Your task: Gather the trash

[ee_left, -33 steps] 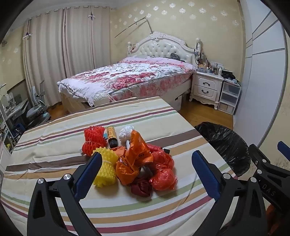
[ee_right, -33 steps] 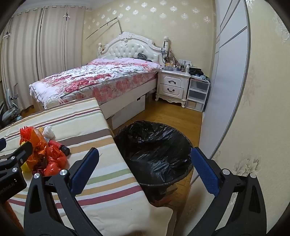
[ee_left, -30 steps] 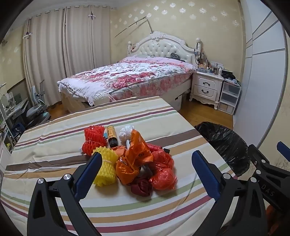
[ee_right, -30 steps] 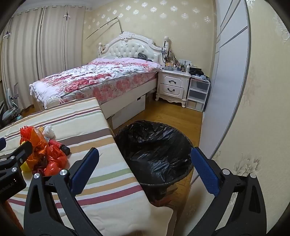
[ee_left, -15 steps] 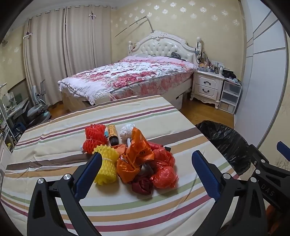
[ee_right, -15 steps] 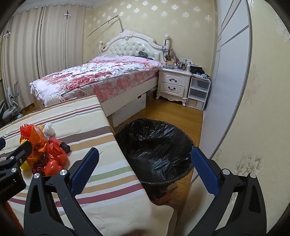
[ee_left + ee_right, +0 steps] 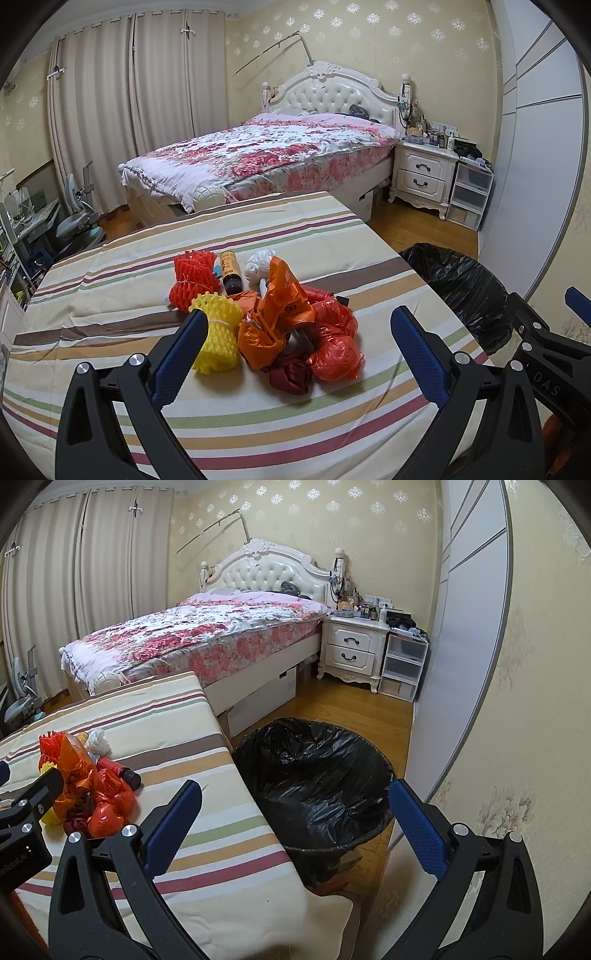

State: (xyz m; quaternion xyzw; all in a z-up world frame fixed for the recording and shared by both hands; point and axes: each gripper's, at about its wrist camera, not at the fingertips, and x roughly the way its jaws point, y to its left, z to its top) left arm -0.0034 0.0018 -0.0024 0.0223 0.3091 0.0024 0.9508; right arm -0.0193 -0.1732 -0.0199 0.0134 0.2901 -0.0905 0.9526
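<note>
A pile of trash lies on the striped table (image 7: 258, 236): a yellow foam net (image 7: 218, 338), a red foam net (image 7: 194, 277), orange plastic bags (image 7: 277, 314), red bags (image 7: 334, 350), a brown bottle (image 7: 231, 271) and a white wad (image 7: 260, 264). My left gripper (image 7: 299, 347) is open and empty, just in front of the pile. My right gripper (image 7: 295, 823) is open and empty, near the black-lined bin (image 7: 317, 775) beside the table. The pile also shows in the right wrist view (image 7: 85, 786).
The bin (image 7: 461, 288) stands on the wood floor off the table's right edge. A bed (image 7: 258, 158), a white nightstand (image 7: 424, 177) and plastic drawers (image 7: 469, 195) stand behind. A grey wardrobe door (image 7: 461, 646) is on the right.
Both grippers have drifted slightly, so the views shift a little. Both stay open and empty, and the trash has not moved.
</note>
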